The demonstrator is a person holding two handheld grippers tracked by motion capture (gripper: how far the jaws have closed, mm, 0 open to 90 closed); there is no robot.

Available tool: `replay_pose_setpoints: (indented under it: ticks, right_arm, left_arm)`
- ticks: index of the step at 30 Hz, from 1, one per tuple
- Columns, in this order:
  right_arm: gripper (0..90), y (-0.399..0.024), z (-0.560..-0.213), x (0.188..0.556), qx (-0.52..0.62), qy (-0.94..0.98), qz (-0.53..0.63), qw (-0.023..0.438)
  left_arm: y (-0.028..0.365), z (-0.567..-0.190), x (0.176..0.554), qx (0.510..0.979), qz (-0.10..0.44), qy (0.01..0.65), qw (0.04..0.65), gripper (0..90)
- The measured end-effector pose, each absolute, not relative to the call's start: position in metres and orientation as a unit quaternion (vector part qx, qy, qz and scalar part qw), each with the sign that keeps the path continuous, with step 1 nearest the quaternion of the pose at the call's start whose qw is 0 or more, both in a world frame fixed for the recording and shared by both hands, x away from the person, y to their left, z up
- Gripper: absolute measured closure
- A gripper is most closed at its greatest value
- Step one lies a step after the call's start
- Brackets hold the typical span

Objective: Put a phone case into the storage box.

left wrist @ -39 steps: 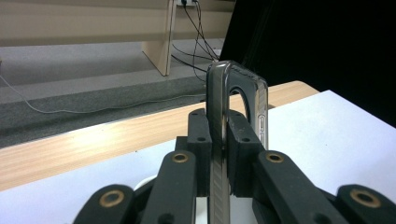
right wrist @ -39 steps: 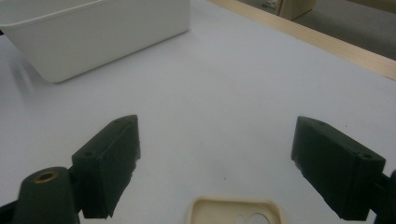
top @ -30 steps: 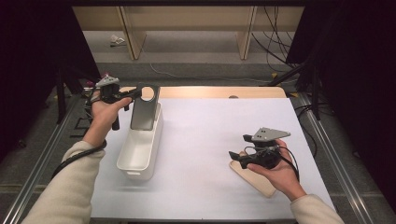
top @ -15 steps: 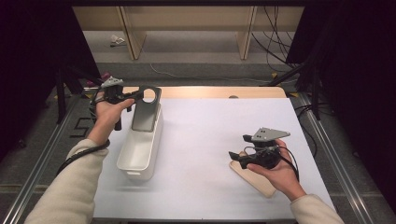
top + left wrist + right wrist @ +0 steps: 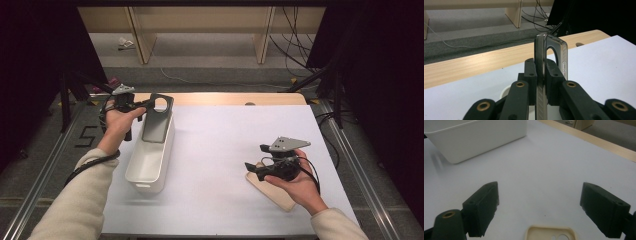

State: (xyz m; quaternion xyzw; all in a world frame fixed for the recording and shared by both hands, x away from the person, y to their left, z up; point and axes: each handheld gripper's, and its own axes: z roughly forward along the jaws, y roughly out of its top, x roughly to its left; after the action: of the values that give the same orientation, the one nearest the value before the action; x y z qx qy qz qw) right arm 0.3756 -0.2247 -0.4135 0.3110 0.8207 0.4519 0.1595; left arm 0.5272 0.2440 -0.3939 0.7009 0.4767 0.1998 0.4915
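Right now the left tool (image 5: 142, 103) is clamped on the edge of a dark phone case (image 5: 156, 120), holding it tilted over the far end of the white bin (image 5: 150, 160). The case's long axis runs down and toward the person from the tool's tips, so the bin's opening lies straight below it, and I'd guess a drop or lowering comes next. The right tool (image 5: 252, 167) sits spread wide with nothing gripped, a beige phone case (image 5: 550, 233) flat on the desk (image 5: 225, 145) just under and behind its tips.
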Motion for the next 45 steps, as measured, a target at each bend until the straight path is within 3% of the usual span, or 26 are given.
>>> replay_pose_setpoints:
  ticks: [45]
  right_arm:
    - [16.5,-0.225,-0.414,0.376,0.310,0.823,0.451,0.156]
  left_arm:
    - [0.241,-0.411,0.538,0.722,0.231,0.504,0.415,74.6]
